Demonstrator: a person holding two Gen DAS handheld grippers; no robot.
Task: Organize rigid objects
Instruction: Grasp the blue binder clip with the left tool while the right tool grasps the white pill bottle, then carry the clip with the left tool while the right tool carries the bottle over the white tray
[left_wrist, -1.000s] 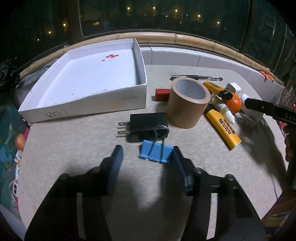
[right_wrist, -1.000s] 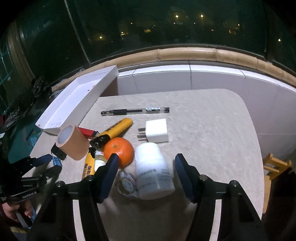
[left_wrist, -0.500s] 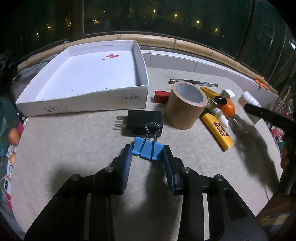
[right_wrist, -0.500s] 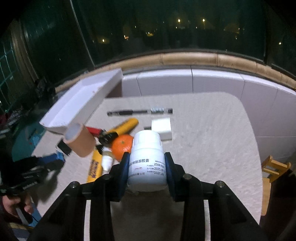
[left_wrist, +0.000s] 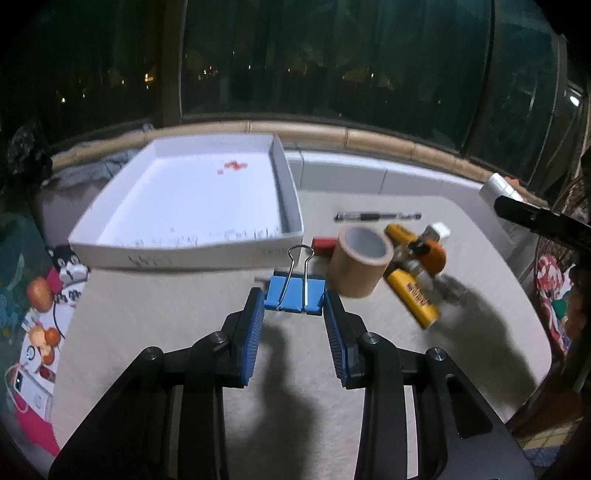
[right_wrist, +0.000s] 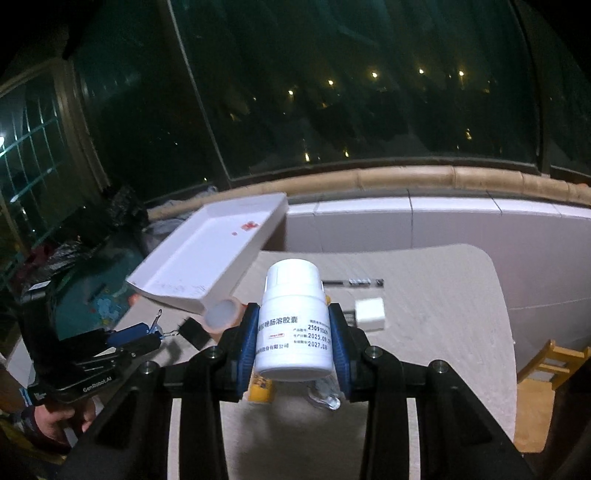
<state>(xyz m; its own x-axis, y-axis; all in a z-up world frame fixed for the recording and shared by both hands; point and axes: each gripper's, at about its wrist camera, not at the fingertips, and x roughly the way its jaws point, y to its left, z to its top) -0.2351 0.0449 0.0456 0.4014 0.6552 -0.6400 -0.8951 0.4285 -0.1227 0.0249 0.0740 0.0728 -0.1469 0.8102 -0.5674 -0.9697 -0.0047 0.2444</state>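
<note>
A pale speckled surface (left_wrist: 166, 325) runs up to a low white tiled wall under dark night windows. At its far left sits a large, shallow white tray (left_wrist: 192, 254), open-topped, with small red marks inside and faint handwriting on its front wall that is too blurred to read. To the tray's right lies a cluster: a tan roll of tape (left_wrist: 359, 266) standing on end, a yellow tube (left_wrist: 415, 297) with unreadable dark lettering, an orange (left_wrist: 433, 256), a white plug adapter (left_wrist: 437, 232), a small red item (left_wrist: 324, 246) and, farther back, a black pen (left_wrist: 376, 216).

The right gripper (right_wrist: 294, 334) is clamped on a white pill bottle (right_wrist: 293, 321), upright and lifted above the surface; its label has Chinese print and the dates 2025 and 2027. The left gripper (left_wrist: 294, 300) pinches a blue binder clip (left_wrist: 294, 297) by its sides, wire handles pointing up, held clear of the surface just before the tray's front wall. The left gripper's housing reads "GenRobot.AI".
</note>
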